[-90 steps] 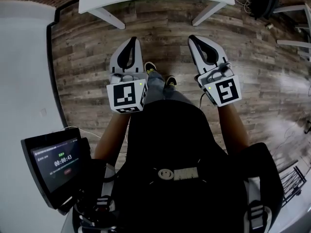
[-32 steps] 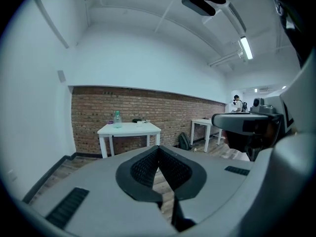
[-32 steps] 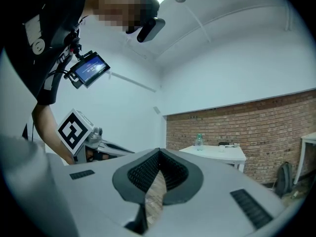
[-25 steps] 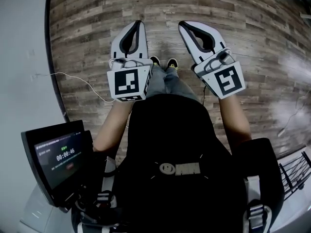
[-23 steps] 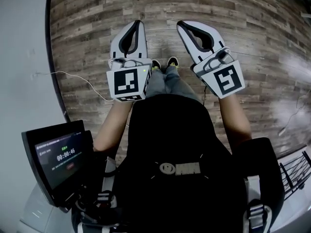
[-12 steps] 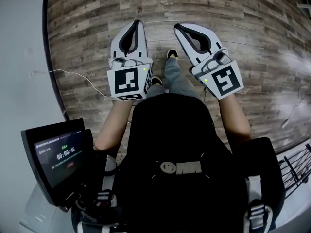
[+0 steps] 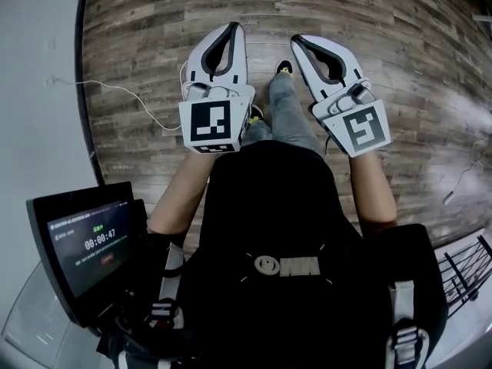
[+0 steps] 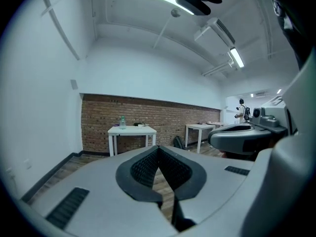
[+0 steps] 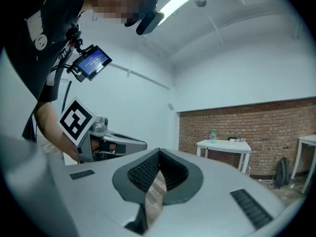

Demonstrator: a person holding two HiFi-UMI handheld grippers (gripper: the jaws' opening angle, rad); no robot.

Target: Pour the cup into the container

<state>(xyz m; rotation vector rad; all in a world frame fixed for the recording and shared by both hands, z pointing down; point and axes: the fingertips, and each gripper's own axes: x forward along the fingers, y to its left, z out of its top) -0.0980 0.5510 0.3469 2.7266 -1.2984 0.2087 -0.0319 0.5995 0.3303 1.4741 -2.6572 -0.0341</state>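
While neither a cup nor a container showed in any view, the left gripper (image 7: pixel 232 31) and the right gripper (image 7: pixel 298 41) hung shut and empty at upper centre, over the wooden floor (image 7: pixel 138 44), so I couldn't judge how far the pouring stood.

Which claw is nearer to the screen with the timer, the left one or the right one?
Left. In the head view the left claw is above and to the right of the screen; the right claw is beyond the left one, farther off.
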